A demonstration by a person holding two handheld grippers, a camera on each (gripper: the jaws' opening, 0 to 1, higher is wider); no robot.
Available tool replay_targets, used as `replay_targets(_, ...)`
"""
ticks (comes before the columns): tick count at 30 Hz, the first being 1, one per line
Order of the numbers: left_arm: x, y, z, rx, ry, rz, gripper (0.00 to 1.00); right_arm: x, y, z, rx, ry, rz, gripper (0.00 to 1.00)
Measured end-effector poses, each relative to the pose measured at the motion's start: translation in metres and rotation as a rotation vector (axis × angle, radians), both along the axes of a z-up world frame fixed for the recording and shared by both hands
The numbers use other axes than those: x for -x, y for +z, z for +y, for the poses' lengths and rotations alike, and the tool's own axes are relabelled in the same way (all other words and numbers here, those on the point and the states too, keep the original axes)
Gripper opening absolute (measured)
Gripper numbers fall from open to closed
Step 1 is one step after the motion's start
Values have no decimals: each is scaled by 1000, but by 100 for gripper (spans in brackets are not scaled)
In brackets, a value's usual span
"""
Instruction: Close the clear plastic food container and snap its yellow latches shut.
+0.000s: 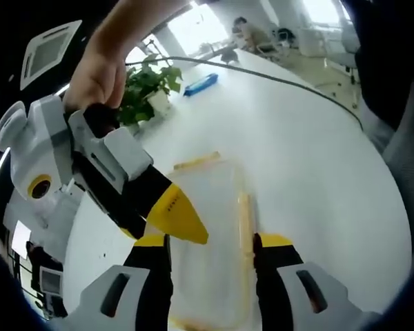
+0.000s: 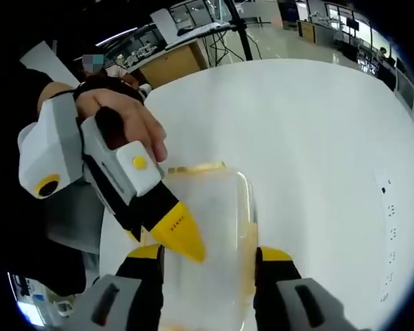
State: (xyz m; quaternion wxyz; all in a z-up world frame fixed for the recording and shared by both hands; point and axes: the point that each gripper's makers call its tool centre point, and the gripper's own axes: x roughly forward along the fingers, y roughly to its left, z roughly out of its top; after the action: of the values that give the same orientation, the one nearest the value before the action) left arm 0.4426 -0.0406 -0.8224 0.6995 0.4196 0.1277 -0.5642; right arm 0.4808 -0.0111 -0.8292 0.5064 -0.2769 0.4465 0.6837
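In the left gripper view, the left gripper rises from the bottom with its two yellow-tipped jaws spread wide, one on each side of the clear plastic food container. The container lies flat on the white table with its lid down; its body is see-through and slightly milky, and a yellow latch runs along its right edge, just inside the right jaw. Another yellow latch sits at the far end. The jaws hold nothing; whether the right one touches the latch beside it is hard to tell.

The right gripper reaches in from the left of this view, held by a hand, its yellow tip closed to a point and resting on or just above the lid near the left jaw.

In the right gripper view the same layout repeats: the right gripper has its jaws parted around the container, and the left gripper comes in from the left with its tip on the lid.

Farther back on the table stand a potted plant and a blue object, and a dark cable crosses the tabletop.
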Motion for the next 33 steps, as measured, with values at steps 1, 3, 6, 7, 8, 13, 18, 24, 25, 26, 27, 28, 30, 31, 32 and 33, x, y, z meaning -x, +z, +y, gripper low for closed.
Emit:
replay_targets(1,0,0,0,-12,-13,-4,46,-2,0,2,-16,3,-32,54)
replay_targets(3,2,1,-1,-30,-18,16,48,-6,0,-1,27,14,-78,63)
replay_targets(6,15,6,-3,-28,-34,88,47,-2,10,3,-2,21,-66,63)
replay_targets(7,11,10,-1,-41,-37,44,47,-1,13,3,-9,12,-48,63)
replay_targets(8,13,11,0,-42,-37,56,48,-1,15,4,-11,14,-52,63)
replay_targets(13,13,6,7,-60,-30,82,51,-2,14,-1,-2,27,-72,61)
replay_targets(18,19,5,5,-54,-25,154,53,0,18,-2,-13,33,-84,61)
replay_targets(24,16,15,5,-41,-18,208,49,3,28,-2,-30,37,-123,61)
replay_targets(25,13,17,6,-43,-17,211,48,4,30,-3,-34,37,-129,61)
replay_targets(26,12,19,7,-43,-15,218,48,5,32,-3,-42,37,-136,61)
replay_targets(27,9,20,8,-48,-10,223,49,4,33,-3,-50,33,-145,61)
replay_targets(28,7,21,9,-50,-9,222,48,5,34,-3,-53,28,-153,60)
replay_targets(30,5,23,11,-71,-18,230,47,6,35,-6,-46,19,-177,60)
replay_targets(31,2,24,12,-75,-23,222,46,5,34,-8,-38,17,-198,60)
replay_targets(32,-1,25,14,-90,-28,210,45,1,33,-13,-14,7,-247,59)
replay_targets(33,-3,26,15,-99,-29,213,45,1,33,-14,-16,10,-261,58)
